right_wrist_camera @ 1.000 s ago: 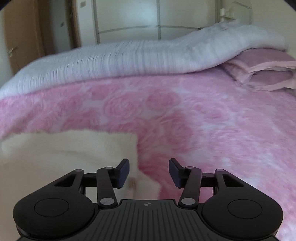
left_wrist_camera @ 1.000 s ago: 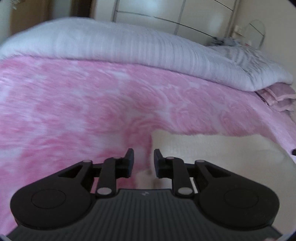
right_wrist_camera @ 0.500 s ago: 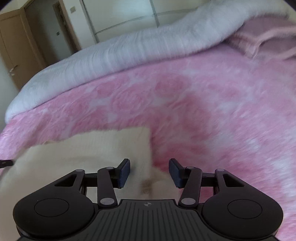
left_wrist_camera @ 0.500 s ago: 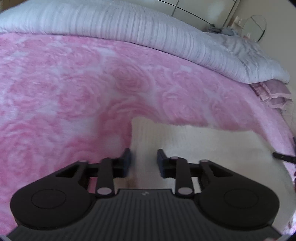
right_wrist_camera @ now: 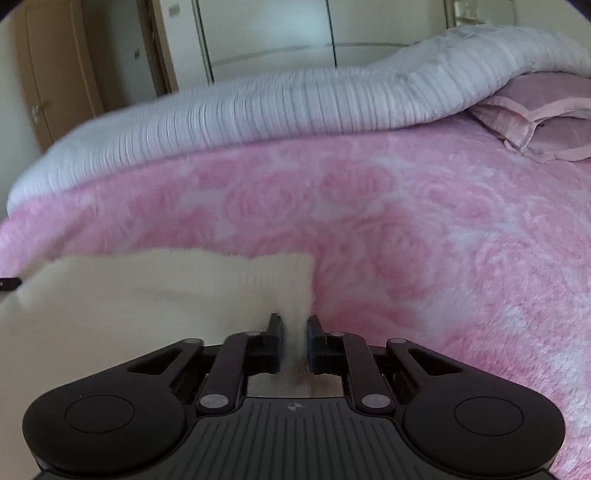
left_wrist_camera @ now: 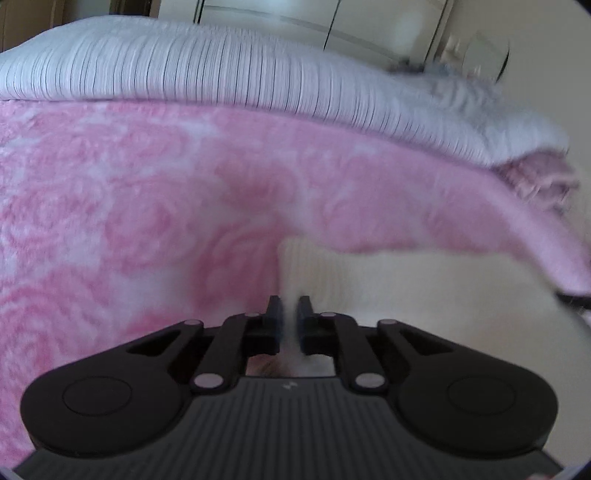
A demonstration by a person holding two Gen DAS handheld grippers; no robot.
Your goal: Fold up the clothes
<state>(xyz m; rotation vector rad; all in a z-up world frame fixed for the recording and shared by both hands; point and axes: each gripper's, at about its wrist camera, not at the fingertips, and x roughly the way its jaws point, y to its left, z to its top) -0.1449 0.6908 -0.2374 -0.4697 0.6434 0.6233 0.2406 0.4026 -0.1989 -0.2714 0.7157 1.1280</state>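
A cream fleece garment (left_wrist_camera: pixel 424 288) lies on the pink rose-patterned blanket (left_wrist_camera: pixel 147 206). My left gripper (left_wrist_camera: pixel 289 308) is shut on the garment's left near corner, with cream cloth showing between the jaws. In the right wrist view the same garment (right_wrist_camera: pixel 147 295) spreads to the left. My right gripper (right_wrist_camera: pixel 294 326) is shut on its right near corner, cloth pinched between the jaws. The garment's near edge is hidden under both grippers.
A white ribbed duvet (left_wrist_camera: pixel 258 74) is bunched along the far side of the bed, also seen in the right wrist view (right_wrist_camera: pixel 295 99). Pink pillows (right_wrist_camera: pixel 535 125) lie at the far right. Wardrobe doors (right_wrist_camera: pixel 277 33) and a wooden door (right_wrist_camera: pixel 55 74) stand behind.
Both grippers have closed from open onto the garment's near corners. Both views have tilted up, and the frames now show motion blur.
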